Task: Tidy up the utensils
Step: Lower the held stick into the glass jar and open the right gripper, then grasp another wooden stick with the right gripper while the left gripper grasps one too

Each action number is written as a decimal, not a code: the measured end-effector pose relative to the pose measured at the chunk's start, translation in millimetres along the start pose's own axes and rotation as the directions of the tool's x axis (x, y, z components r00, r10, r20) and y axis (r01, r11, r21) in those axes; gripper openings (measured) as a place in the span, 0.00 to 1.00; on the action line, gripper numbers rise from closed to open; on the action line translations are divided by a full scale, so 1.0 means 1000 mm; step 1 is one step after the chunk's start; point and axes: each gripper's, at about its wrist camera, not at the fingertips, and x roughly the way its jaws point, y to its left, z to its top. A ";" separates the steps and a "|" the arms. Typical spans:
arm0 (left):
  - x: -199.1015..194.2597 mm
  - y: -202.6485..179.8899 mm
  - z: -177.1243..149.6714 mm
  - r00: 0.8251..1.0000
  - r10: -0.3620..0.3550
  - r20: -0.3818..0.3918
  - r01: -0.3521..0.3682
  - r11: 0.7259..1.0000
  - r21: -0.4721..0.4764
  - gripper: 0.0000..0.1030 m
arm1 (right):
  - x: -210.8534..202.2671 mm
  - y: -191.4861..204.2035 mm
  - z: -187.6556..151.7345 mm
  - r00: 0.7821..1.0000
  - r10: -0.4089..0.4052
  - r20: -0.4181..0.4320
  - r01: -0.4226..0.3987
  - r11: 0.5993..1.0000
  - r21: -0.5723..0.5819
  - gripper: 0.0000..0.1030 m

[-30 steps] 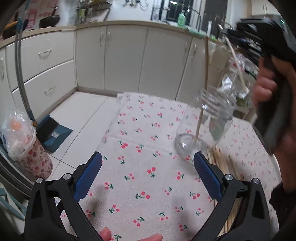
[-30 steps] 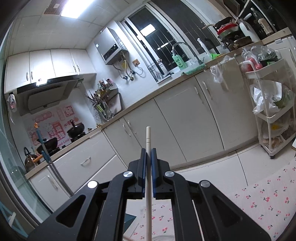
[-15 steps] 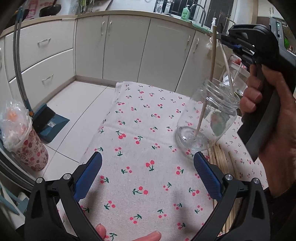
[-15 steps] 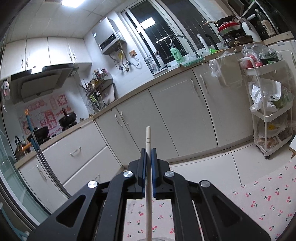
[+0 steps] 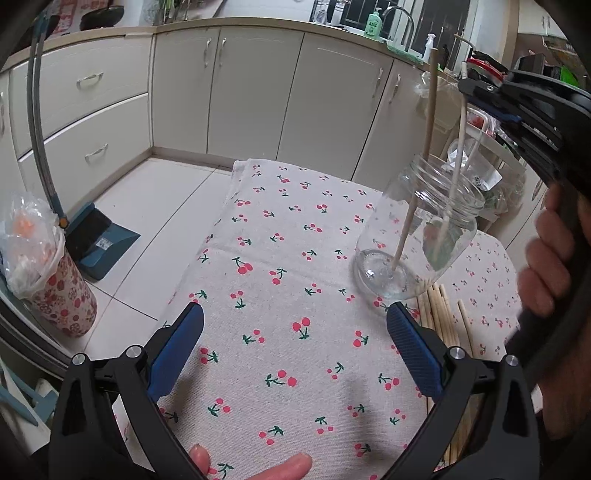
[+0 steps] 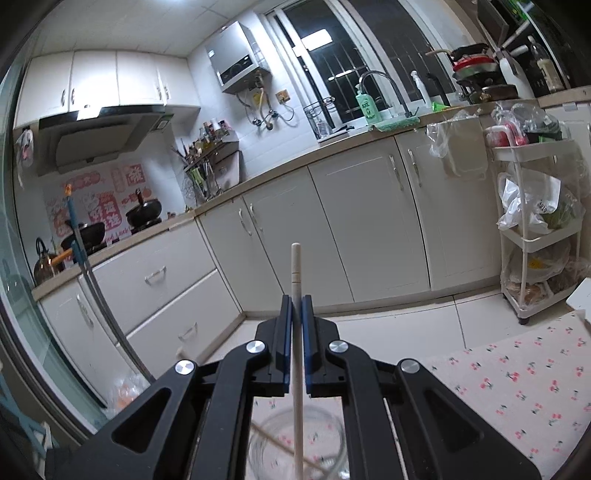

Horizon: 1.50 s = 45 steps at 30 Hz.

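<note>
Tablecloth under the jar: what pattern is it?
Red cherries with green stems on a pale cloth; the tablecloth under the jar shows best in the left wrist view.

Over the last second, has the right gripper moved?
Yes. The right gripper has tilted downward: the cabinets sit higher in its view, and the glass jar now shows below.

Cool, even indoor light filled both views, coming from a ceiling panel (image 6: 181, 2) that glared white at the top of the right view. The window (image 6: 347, 62) was dark. Shadows on the tablecloth (image 5: 295, 295) were soft. Cabinets (image 5: 258, 96) bowed at the fisheye edges, corners went black, and the jar (image 6: 299, 446) was blurred.
</note>
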 end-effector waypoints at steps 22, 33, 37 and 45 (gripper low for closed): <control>-0.003 -0.010 0.001 0.998 -0.034 -0.044 0.036 0.999 0.033 0.92 | -0.099 -0.054 -0.091 0.891 -0.209 -0.404 0.213 0.976 -0.036 0.22; -0.008 -0.057 -0.020 0.994 0.032 -0.109 -0.007 0.974 0.228 0.92 | -0.073 -0.051 -0.128 0.810 -0.270 -0.521 0.223 0.963 -0.153 0.20; -0.001 -0.072 -0.024 0.989 0.036 -0.146 0.003 0.965 0.262 0.92 | -0.077 -0.061 -0.129 0.781 -0.322 -0.535 0.260 0.947 -0.190 0.08; 0.020 -0.090 -0.031 0.974 0.086 -0.211 -0.012 0.944 0.331 0.92 | -0.102 -0.083 -0.128 0.770 -0.305 -0.560 0.276 0.951 -0.138 0.06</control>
